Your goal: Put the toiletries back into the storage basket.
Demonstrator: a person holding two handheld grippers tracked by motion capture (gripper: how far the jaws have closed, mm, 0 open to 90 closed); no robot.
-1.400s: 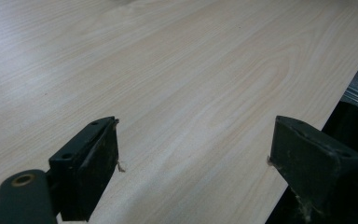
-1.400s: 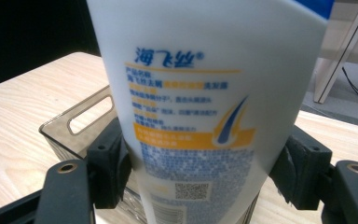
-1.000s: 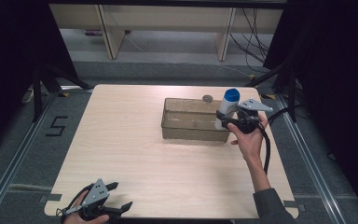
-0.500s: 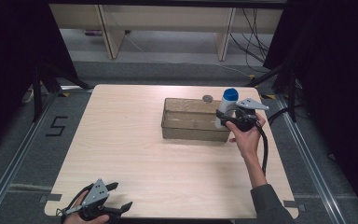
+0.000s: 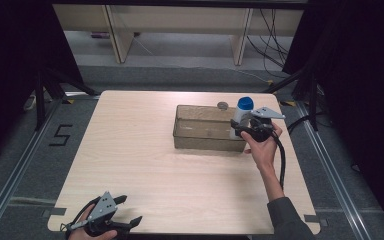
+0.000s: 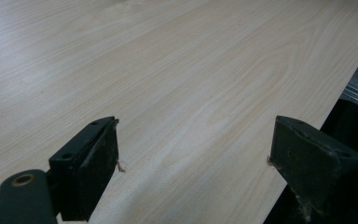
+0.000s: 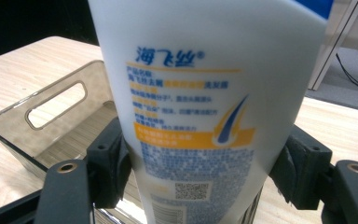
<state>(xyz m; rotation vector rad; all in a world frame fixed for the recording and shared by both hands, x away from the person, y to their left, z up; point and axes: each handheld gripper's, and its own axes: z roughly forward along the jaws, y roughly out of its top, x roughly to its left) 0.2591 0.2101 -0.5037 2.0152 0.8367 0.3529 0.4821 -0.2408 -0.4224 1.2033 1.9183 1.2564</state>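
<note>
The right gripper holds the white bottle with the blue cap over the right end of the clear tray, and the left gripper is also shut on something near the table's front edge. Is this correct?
Not entirely. The left gripper is open and holds nothing: the left gripper view shows its jaws wide apart over bare table. The rest stands: the right gripper clamps the white bottle over the clear tray.

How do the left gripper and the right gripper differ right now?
The left gripper is open with bare table between its jaws; the right gripper is shut on a white bottle. The left sits at the table's near edge; the right is held up at the clear bin's end. Both have black jaws.
</note>
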